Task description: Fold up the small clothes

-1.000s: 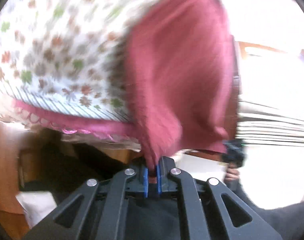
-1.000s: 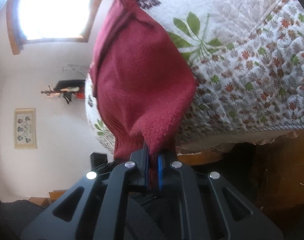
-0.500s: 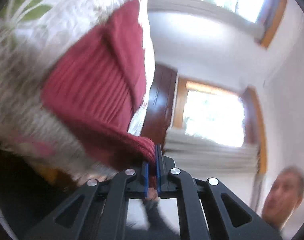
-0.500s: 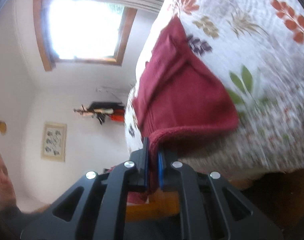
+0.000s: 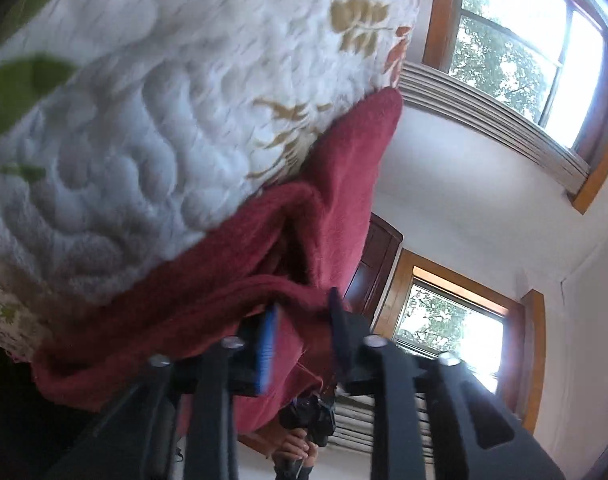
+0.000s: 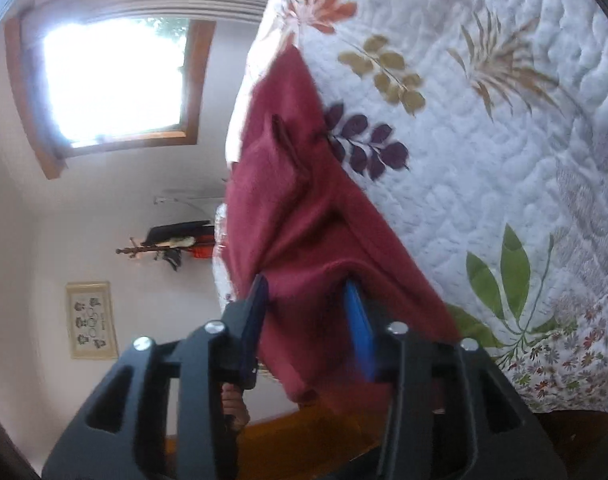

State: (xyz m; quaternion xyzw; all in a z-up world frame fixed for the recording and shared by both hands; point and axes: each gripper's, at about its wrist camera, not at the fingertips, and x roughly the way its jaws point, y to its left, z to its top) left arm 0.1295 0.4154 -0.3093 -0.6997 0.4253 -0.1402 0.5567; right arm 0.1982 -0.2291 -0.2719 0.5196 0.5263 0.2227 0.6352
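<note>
A dark red knitted garment (image 5: 232,264) lies on the white quilted bedspread (image 5: 144,100), its near edge bunched over the bed's edge. My left gripper (image 5: 302,320) is open, and the cloth's edge lies loose between its blue pads. In the right wrist view the same red garment (image 6: 300,208) stretches away across the bedspread (image 6: 483,140). My right gripper (image 6: 309,304) is open too, its fingers standing on either side of the garment's near edge.
Wood-framed windows (image 5: 515,36) and white walls fill the room behind the bed. The opposite gripper and a hand (image 5: 304,436) show below the garment. A coat rack (image 6: 172,244) and a framed picture (image 6: 90,320) stand by the far wall.
Both grippers were shut on the garment's edge and have opened. The garment, held up a second ago, has come down onto the bedspread.
</note>
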